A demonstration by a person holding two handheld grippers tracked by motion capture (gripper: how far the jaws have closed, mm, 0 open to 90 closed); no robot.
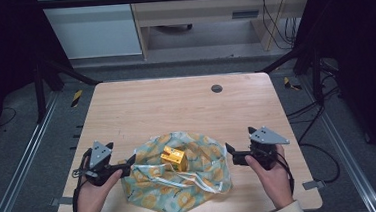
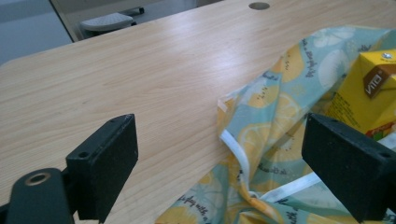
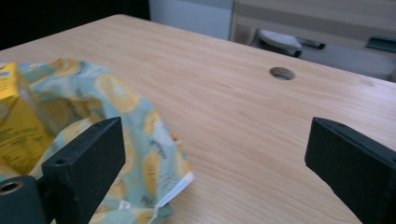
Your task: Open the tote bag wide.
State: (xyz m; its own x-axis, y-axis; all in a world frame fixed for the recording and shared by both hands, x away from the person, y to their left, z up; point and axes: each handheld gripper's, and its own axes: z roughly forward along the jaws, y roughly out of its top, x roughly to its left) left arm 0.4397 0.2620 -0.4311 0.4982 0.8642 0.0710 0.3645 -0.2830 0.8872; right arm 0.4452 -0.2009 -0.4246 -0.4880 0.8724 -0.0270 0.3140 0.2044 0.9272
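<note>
A yellow drink carton (image 1: 173,158) stands on a crumpled cloth bag (image 1: 181,184) printed with lemon slices on pale blue-green, with white trim and a white strap along its edge. The bag lies on the near half of the light wooden counter (image 1: 176,107), between the two grippers.

In the left gripper view the carton (image 2: 364,93) sits just beyond the fingertip (image 2: 348,170) on the right of that view, and the bag (image 2: 271,121) spreads from the middle of the gap out past that fingertip; the other fingertip (image 2: 105,165) stands over bare counter (image 2: 116,74). The left gripper (image 1: 125,166), held in the person's left hand (image 1: 92,190), has its fingers spread wide with nothing between them, their tips at the bag's left edge.

In the right gripper view the bag (image 3: 135,135) lies behind and beside the fingertip (image 3: 84,168) on the left of that view, its white-trimmed corner reaching a little into the gap, and the carton (image 3: 16,121) stands farther out on that side. The other fingertip (image 3: 350,163) is over bare wood (image 3: 243,116). The right gripper (image 1: 233,154), in the right hand (image 1: 273,172), also has its fingers wide apart and empty, just beside the bag's right edge.

A round dark hole (image 1: 217,88) sits in the counter well beyond both sets of fingers.
</note>
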